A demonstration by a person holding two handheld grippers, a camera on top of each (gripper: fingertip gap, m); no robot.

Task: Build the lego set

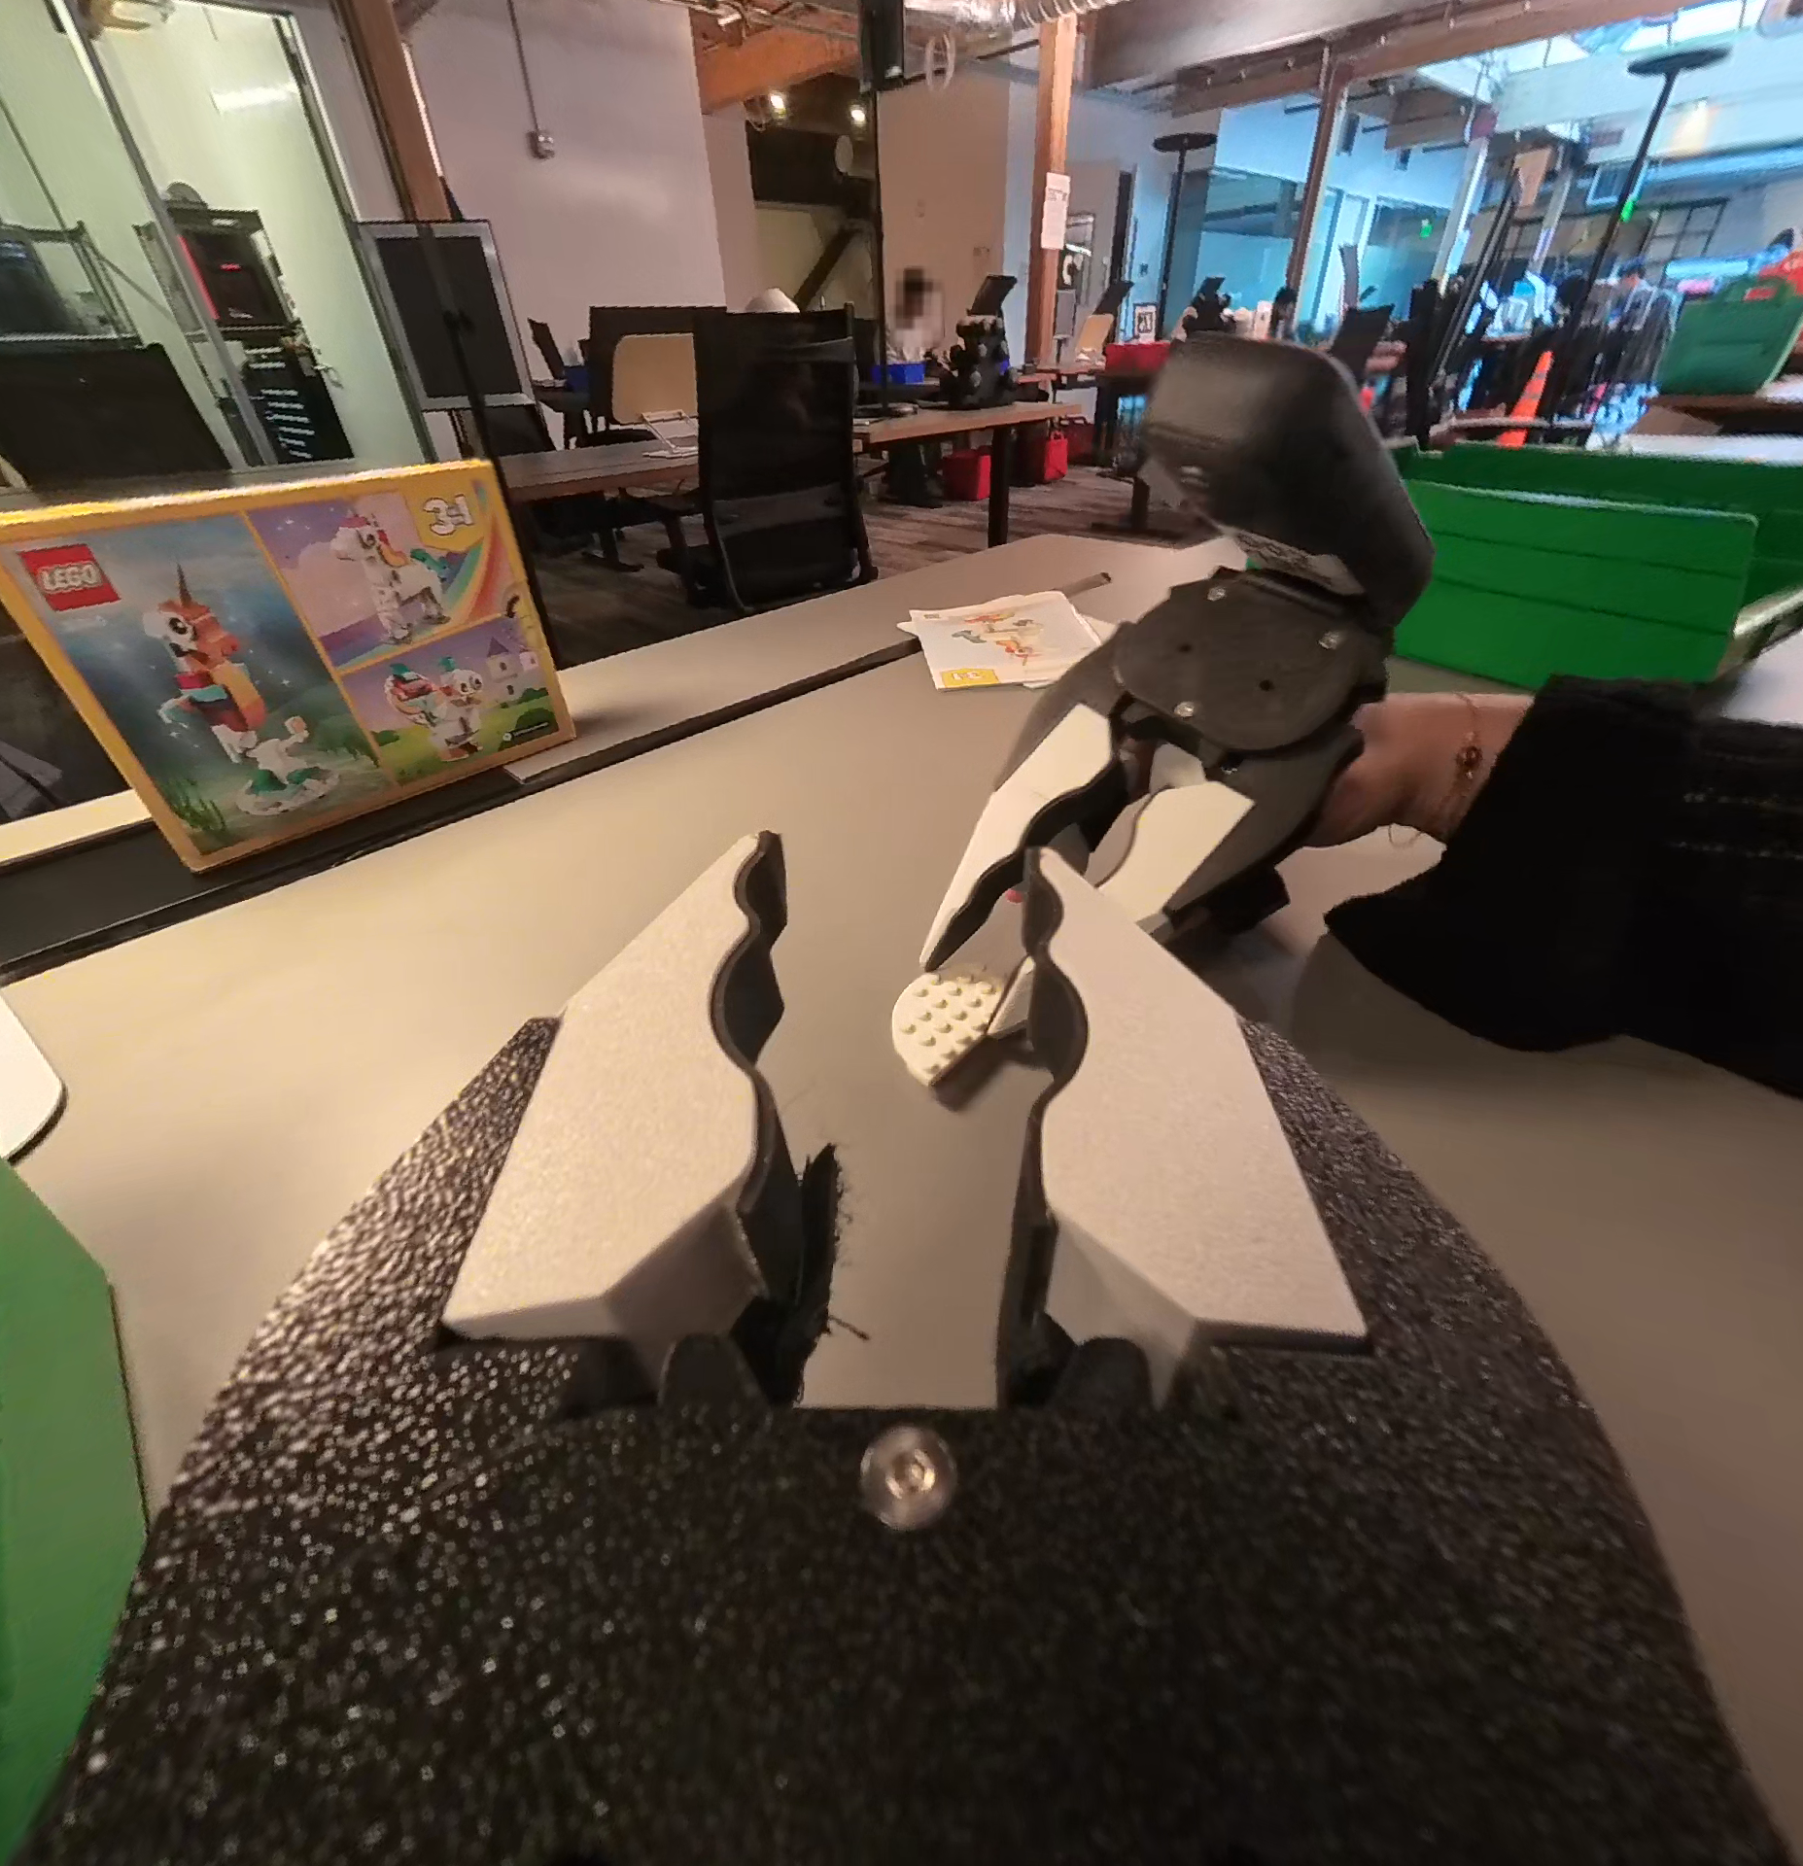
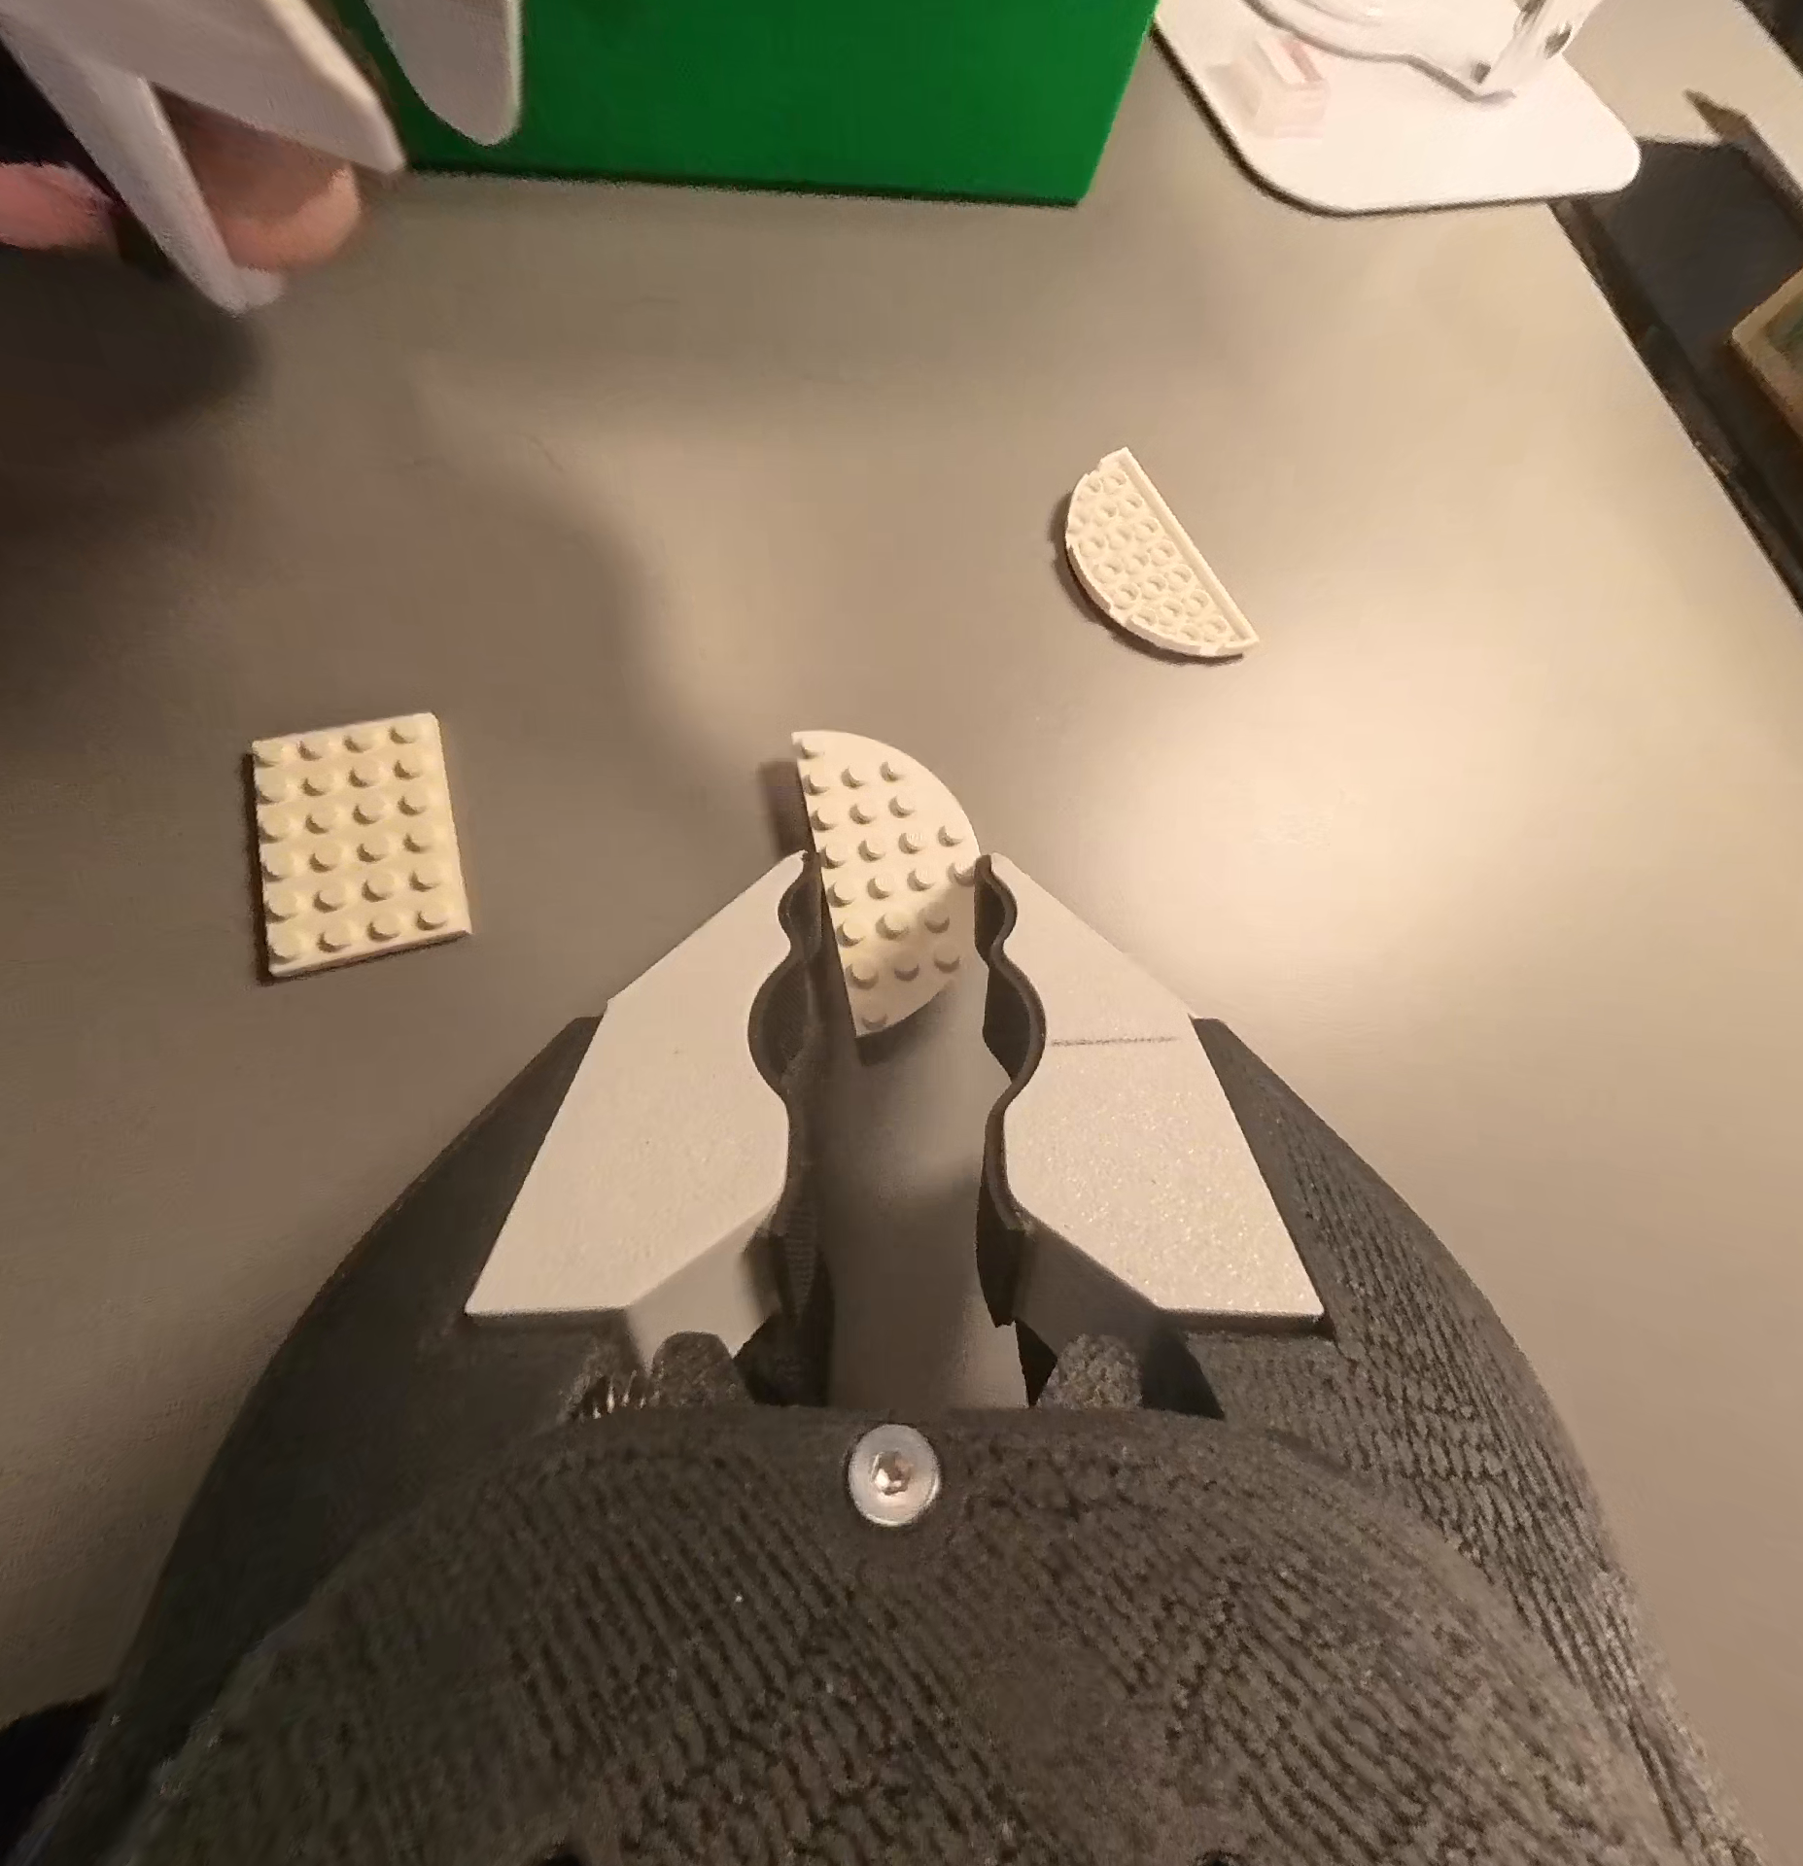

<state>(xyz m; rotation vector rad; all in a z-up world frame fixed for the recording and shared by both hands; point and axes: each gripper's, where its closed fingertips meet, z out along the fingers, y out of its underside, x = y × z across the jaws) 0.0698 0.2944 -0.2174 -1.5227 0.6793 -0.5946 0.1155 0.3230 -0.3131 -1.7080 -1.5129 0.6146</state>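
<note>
In the right wrist view, going left to right from the right gripper: well off to its left, flat on the grey table with studs up, lies a cream rectangular plate. Far ahead and left, the left gripper hangs blurred above the table in front of a green box. Between the right gripper's own fingertips sits a white half-round plate, studs up and tilted off the table; the jaws are narrowed onto it, the straight edge against the left finger and the curved edge against the right. Ahead and to the right, well apart, a second half-round plate lies underside up. Beyond it rests a white tray.

In the left wrist view, the lego box stands far to the left ahead. The left gripper is spread wide and holds nothing. Just ahead of its right finger, the right gripper points down at the half-round plate. An instruction booklet lies farther ahead.
</note>
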